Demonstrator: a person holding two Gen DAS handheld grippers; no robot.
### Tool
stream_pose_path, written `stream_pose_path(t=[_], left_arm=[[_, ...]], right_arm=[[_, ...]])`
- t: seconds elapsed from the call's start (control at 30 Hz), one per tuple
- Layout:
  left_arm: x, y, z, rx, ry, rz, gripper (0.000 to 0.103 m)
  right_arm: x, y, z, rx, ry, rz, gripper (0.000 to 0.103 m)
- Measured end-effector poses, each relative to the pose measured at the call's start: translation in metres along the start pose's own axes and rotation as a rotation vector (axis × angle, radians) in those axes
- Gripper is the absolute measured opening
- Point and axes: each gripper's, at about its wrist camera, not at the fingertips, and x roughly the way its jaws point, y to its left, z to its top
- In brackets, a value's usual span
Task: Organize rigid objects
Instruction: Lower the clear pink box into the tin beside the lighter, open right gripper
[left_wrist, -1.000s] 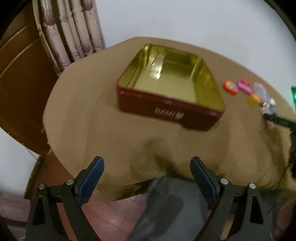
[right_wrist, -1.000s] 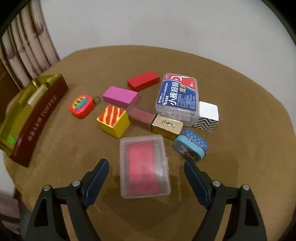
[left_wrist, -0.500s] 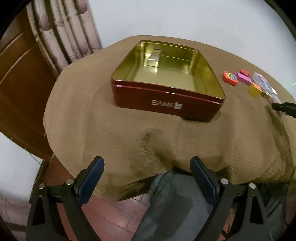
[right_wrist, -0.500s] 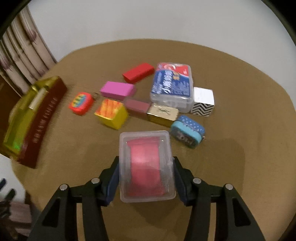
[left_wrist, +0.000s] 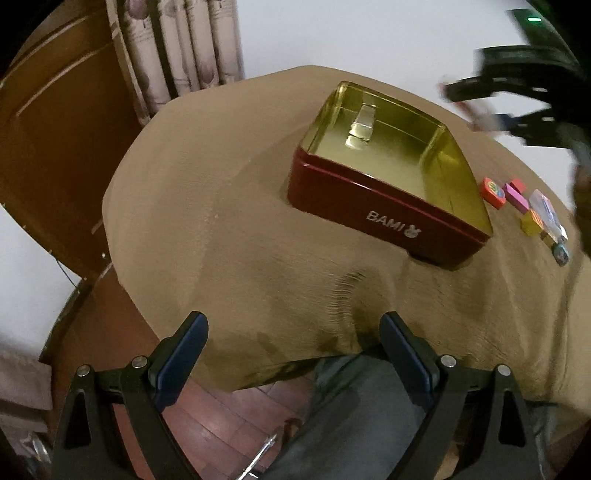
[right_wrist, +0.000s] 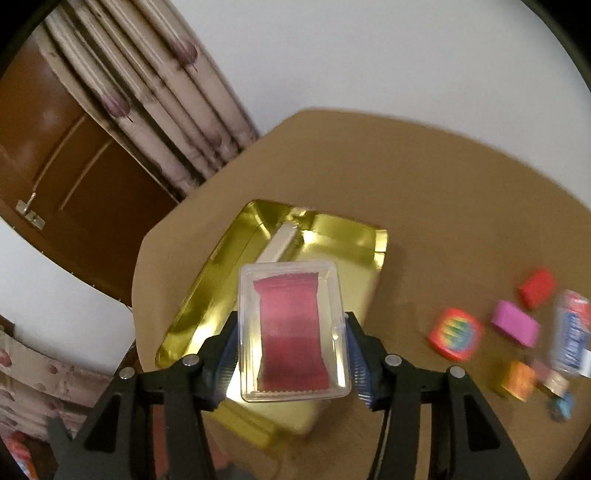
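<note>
My right gripper (right_wrist: 291, 354) is shut on a clear plastic box with a red packet inside (right_wrist: 291, 328) and holds it above the open red tin with a gold inside (right_wrist: 325, 236). The tin (left_wrist: 388, 221) stands on the brown round table (left_wrist: 221, 221) and holds one small gold piece (left_wrist: 360, 123). My left gripper (left_wrist: 293, 354) is open and empty near the table's front edge. The right gripper shows blurred at the top right of the left wrist view (left_wrist: 517, 103).
Several small objects lie to the right of the tin: a round rainbow case (right_wrist: 456, 334), a pink block (right_wrist: 515, 328), a red block (right_wrist: 537, 288), a yellow block (right_wrist: 517, 380). A curtain (right_wrist: 155, 110) and a wooden door (right_wrist: 74, 184) stand behind. A person's grey leg (left_wrist: 351, 424) is below the table.
My right gripper closed on the clear box, lifted it and carried it left to above the tin. My left gripper stayed open and shifted slightly.
</note>
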Motion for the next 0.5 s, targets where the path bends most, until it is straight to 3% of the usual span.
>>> stream_pose_path(t=[0.2, 0.5], left_arm=[[0.001, 0.005, 0.002, -0.012, -0.008, 0.021, 0.092], [0.003, -0.002, 0.000, 0.036, 0.004, 0.009, 0.092]], right_arm=[[0.061, -0.002, 0.009, 0.052, 0.077, -0.094, 0.054], [0.099, -0.005, 0.023, 0.129, 0.116, -0.186, 0.054]])
